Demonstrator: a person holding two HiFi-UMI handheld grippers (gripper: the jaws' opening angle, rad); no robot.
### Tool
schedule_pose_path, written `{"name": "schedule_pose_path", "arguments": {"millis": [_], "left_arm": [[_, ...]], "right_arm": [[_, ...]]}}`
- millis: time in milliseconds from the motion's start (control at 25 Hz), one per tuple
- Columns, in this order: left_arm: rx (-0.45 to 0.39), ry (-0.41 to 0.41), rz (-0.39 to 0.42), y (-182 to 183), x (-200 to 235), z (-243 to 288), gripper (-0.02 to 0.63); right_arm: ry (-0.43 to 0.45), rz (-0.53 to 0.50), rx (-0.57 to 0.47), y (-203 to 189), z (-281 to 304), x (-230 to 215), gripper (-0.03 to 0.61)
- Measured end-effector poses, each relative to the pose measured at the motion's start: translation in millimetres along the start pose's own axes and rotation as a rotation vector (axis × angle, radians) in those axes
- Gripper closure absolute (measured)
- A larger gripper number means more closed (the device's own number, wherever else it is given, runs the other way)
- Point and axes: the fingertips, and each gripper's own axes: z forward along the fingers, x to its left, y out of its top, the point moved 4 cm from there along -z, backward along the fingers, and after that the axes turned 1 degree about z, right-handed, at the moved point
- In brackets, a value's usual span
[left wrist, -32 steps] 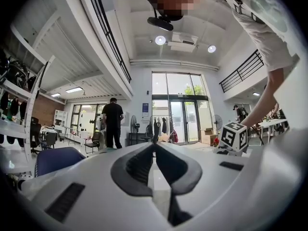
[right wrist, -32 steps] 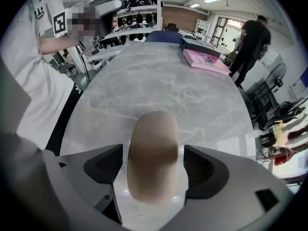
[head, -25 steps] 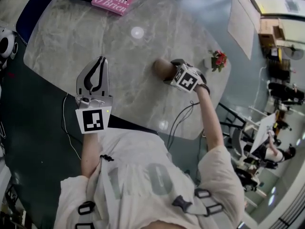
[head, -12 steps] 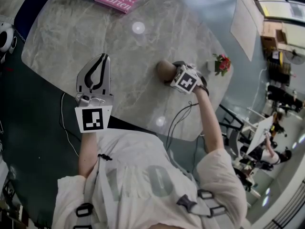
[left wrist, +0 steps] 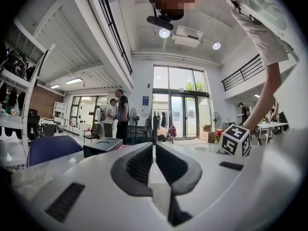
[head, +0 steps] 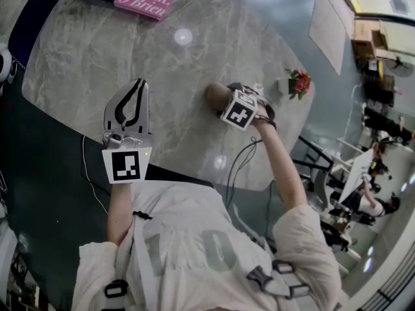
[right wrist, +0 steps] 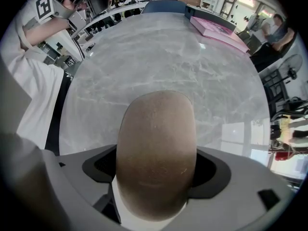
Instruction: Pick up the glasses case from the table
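Grip looks secured: the right tool [head: 231, 100] is clamped on the brown glasses case [right wrist: 156, 153] low over the marble counter [head: 97, 50], the left tool [head: 137, 87] hangs closed and empty, and a clear lift seems left to do.

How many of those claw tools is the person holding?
2. The left claw is shut and empty over the table's near edge; the right claw, further right, is clamped on the brown glasses case. None looks hidden.
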Motion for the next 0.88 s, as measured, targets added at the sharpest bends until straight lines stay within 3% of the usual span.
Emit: {"name": "schedule_pose_path", "arguments": {"millis": [160,280,400,520,640,880], "left_arm": [[0.004,-0.025,0.009,-2,-10,4,0.611],[0.025,-0.073,0.096,-4,-19,7,0.611],[0.015,-0.066,0.047,-3,-24,9,0.611],[0.037,-0.117,0.158,-3,-31,11,0.611],[0.026,-0.115,0.129,-2,-36,10,0.611],[0.027,-0.143,0.206,1,-42,5,0.611]], "right_arm": [[-0.006,0.002,-0.031,-1,-1,-2,0.195],[-0.014,0.012,-0.047,-2,-1,-5,0.196],[-0.006,0.022,-0.075,0,-1,-6,0.196],[-0.002,0.03,-0.081,-2,-1,-6,0.197],[-0.005,0.035,-0.086,-2,-2,-6,0.198],[-0.016,0.033,-0.08,-2,-2,-8,0.198]]}}
